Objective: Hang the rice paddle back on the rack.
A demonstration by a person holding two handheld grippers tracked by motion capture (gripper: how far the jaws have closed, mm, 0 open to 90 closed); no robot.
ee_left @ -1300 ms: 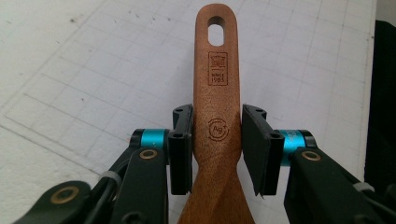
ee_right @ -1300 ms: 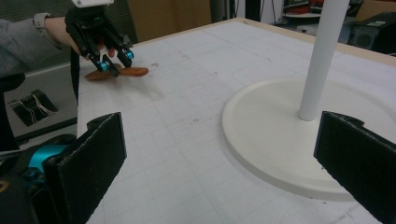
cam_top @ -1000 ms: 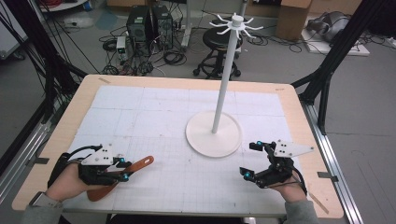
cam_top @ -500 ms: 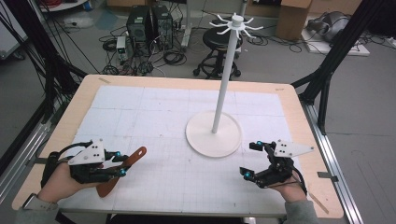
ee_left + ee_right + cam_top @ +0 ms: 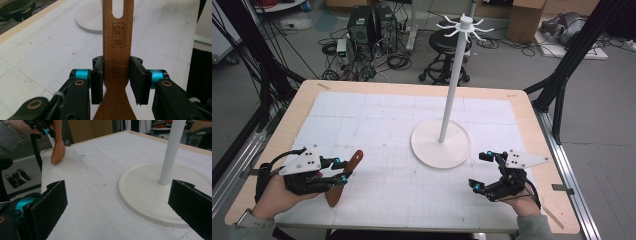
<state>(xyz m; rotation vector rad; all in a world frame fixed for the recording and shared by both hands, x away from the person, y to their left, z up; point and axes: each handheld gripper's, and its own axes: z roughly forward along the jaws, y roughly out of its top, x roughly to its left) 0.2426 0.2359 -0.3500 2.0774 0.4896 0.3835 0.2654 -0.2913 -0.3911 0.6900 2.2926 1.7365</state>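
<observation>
Wooden spatula [image 5: 117, 62] clamped between left tongs [image 5: 117, 80] | right tongs [image 5: 120, 205] apart, empty

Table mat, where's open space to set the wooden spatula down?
The mat is bare between the left gripper holding the spatula and the stand's base, along the far edge behind the base, and at the front middle between both grippers. Crowded: the base itself and beside the right gripper.

Wooden spatula [image 5: 117, 50] ends cropped.
</observation>
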